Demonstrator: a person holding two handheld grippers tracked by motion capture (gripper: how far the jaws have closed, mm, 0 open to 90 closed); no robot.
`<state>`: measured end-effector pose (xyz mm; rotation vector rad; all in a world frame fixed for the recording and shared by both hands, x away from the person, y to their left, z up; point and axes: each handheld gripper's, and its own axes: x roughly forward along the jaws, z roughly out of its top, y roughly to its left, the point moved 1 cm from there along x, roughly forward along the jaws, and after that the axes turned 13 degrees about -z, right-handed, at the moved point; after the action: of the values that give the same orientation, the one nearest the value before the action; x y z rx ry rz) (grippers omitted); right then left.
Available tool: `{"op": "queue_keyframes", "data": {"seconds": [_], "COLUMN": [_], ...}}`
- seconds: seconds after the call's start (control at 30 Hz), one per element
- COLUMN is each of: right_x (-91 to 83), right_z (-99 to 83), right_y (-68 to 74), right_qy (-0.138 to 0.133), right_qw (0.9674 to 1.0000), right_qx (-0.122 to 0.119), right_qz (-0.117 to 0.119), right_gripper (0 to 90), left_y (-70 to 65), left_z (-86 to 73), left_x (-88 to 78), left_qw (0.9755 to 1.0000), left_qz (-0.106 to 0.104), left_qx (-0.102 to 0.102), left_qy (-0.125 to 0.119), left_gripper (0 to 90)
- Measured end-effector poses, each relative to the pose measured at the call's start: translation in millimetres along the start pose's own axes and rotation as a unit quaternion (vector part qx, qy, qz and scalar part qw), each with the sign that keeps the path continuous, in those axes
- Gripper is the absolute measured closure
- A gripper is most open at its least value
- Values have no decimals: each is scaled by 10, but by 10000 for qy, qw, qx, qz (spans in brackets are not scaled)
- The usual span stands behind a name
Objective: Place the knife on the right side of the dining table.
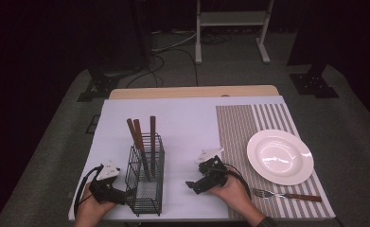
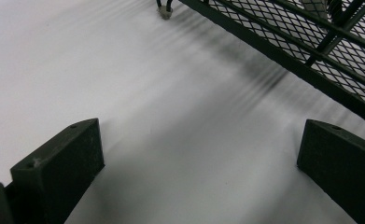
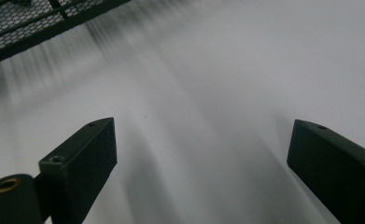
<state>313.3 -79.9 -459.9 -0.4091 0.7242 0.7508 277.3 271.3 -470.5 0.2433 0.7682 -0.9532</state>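
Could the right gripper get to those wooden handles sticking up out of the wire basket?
Probably yes: the right gripper is open and empty, the wooden handles stand above the wire basket rim, and only bare white table lies between.

1. wire basket (image 1: pixel 145 182), just right of the left gripper (image 1: pixel 108 188): thin metal rods and fine mesh, painted matt black.
2. three handles (image 1: pixel 142 132) standing in it: brown wood, smooth, faint sheen.
3. white sheet (image 2: pixel 124 93) under both grippers: matt, smooth, paper-like.
4. right gripper (image 3: pixel 201 168): jaws of matt black plastic.
5. plate (image 1: pixel 280 156), to its right: glossy white ceramic.
6. striped mat (image 1: pixel 234 137) beneath: woven cloth look.
7. fork (image 1: pixel 286 194): shiny metal head, wooden handle.
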Motion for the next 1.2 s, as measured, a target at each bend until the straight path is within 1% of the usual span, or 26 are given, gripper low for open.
{"op": "queue_keyframes", "data": {"seconds": [0.07,0.1,0.17,0.2,0.33,0.57,0.73,0.83,0.97,1.03,1.1,1.13,1.17,1.2], "right_x": [-27,-27,-45,-60,-87,-157,-189,-208,-228,-242,-251,-263,-263,-277], "right_z": [39,39,73,103,138,286,384,435,506,562,580,619,619,660], "right_y": [-26,-26,-45,-58,-76,-108,-113,-117,-125,-140,-143,-146,-146,-156], "right_qy": [-61,-61,-96,-142,-178,-334,-432,-489,-572,-708,-719,-772,-772,-840], "right_qw": [9999,9999,9999,9997,9996,9990,9982,9980,9972,9963,9961,9956,9956,9950], "right_qx": [87,87,97,143,176,191,258,240,281,252,256,283,283,279], "right_qz": [29,29,106,110,142,231,326,319,381,429,437,448,448,469], "right_gripper": [132,132,134,141,142,147,147,147,147,147,147,147,147,147], "left_y": [-1,-1,-1,0,0,-2,-1,-1,1,0,0,1,1,0], "left_z": [-1,-1,-1,-1,0,-1,0,0,0,0,0,0,0,-1], "left_x": [-2,-2,-1,0,-2,1,0,0,-1,-1,-1,-1,-1,0], "left_qw": [10000,10000,10000,10000,10000,10000,10000,10000,10000,10000,10000,10000,10000,10000], "left_qz": [2,2,1,-3,0,-3,-9,-9,-6,-4,-5,-4,-4,-9], "left_qx": [7,7,5,0,8,-11,-22,-21,-13,-9,-11,-9,-9,-15], "left_qy": [8,8,5,2,8,-5,-2,-4,-1,-2,-1,0,0,-4], "left_gripper": [0,0,0,0,0,0,0,0,0,0,0,0,0,0]}}
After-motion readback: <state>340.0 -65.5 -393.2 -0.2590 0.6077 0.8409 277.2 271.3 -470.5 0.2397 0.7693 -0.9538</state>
